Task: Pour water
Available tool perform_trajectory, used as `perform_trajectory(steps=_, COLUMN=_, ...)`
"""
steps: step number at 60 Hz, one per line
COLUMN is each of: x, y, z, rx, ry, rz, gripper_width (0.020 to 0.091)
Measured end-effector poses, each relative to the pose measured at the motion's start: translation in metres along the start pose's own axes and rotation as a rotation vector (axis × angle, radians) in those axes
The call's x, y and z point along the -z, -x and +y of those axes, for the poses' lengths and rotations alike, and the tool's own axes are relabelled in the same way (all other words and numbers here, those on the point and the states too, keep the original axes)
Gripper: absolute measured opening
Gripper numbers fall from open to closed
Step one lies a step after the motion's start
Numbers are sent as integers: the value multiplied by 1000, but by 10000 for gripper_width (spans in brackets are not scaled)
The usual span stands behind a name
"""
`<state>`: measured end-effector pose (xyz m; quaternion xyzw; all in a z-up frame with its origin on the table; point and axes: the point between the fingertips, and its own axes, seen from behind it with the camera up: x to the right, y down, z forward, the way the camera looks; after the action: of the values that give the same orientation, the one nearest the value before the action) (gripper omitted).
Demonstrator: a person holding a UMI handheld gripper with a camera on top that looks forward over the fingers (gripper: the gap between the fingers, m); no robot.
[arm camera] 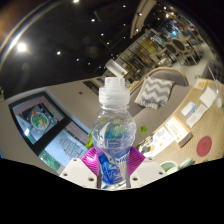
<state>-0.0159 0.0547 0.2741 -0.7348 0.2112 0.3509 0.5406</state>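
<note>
Clear plastic water bottle (112, 135), white cap on, clamped between both pink pads (93, 160) of the tool (112, 170), raised well above the bench (90, 95) and tilted against a slanting room. Beyond, on the bench: papers (40, 118) and a chevron-patterned cushion (153, 92).

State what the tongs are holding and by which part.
The tongs are shut on a clear water bottle, both pink pads pressing its lower body at the label. Its white cap is still on.
</note>
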Motion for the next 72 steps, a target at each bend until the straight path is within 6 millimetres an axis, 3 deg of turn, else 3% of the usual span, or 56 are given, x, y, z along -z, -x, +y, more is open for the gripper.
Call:
perform_trajectory(steps=6, x=26, y=-16, z=-49, rx=282, ry=-61, rz=61, gripper_width=327)
perform_trajectory(steps=12, x=33, y=-58, z=-84, rx=490, ry=-89, rz=159, gripper_width=326)
perform_trajectory(steps=17, x=38, y=-101, z=-100, rx=636, ry=-86, rz=234, gripper_width=325)
perform_trajectory(steps=19, x=38, y=-119, z=-100, rx=686, ry=-70, rz=262, gripper_width=324)
perform_trajectory(steps=20, x=39, y=-138, z=-89, rx=709, ry=-64, rz=272, gripper_width=324)
perform_trajectory(steps=23, x=41, y=-149, z=-93, rx=745, ry=-35, rz=295, gripper_width=324)
perform_trajectory(steps=31, x=36, y=-216, z=-69, rx=741, ry=29, rz=335, gripper_width=325)
perform_trajectory(steps=46, x=37, y=-296, z=-31, rx=696, ry=106, rz=379, gripper_width=326)
perform_trajectory(steps=54, x=36, y=-303, z=-25, rx=713, ry=85, rz=366, gripper_width=337)
perform_trajectory(steps=66, x=34, y=-305, z=-26, rx=724, ry=92, rz=383, gripper_width=507)
perform_trajectory(steps=69, x=36, y=-309, z=-21, rx=715, ry=131, rz=403, gripper_width=601)
perform_trajectory(steps=72, x=41, y=-306, z=-16, rx=704, ry=165, rz=413, gripper_width=818)
